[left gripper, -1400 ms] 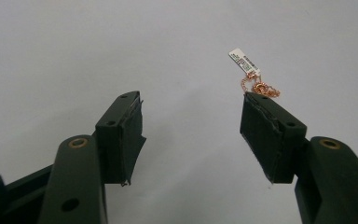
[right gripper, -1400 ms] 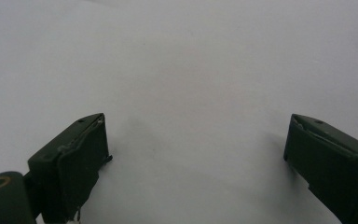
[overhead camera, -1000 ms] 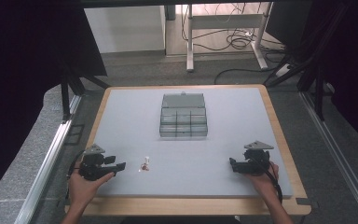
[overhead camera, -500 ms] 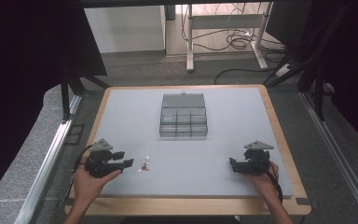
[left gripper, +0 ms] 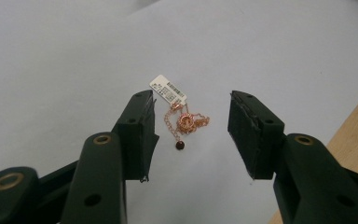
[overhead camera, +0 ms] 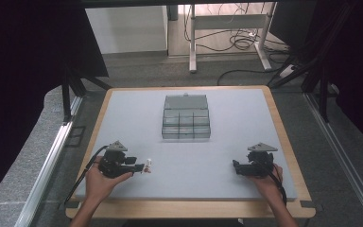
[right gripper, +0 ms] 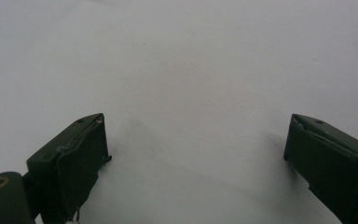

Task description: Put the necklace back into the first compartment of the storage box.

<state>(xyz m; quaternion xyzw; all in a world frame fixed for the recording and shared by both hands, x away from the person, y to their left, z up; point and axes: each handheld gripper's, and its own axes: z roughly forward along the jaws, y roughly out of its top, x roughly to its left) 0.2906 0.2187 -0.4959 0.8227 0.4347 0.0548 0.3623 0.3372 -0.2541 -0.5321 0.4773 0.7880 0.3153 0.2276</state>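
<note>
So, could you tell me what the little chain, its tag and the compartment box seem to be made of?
The chain looks like rose-gold-toned metal: fine coppery links with a glint and a dark bead. Its tag seems to be white printed paper or card, matte, with a barcode. The compartment box appears to be clear, slightly smoky plastic: the dividers show through its walls and its lid stands open.

From above, your necklace [overhead camera: 147, 165] is too small to read; the organizer box [overhead camera: 186, 118] compartments look perhaps empty, though blurred.
</note>
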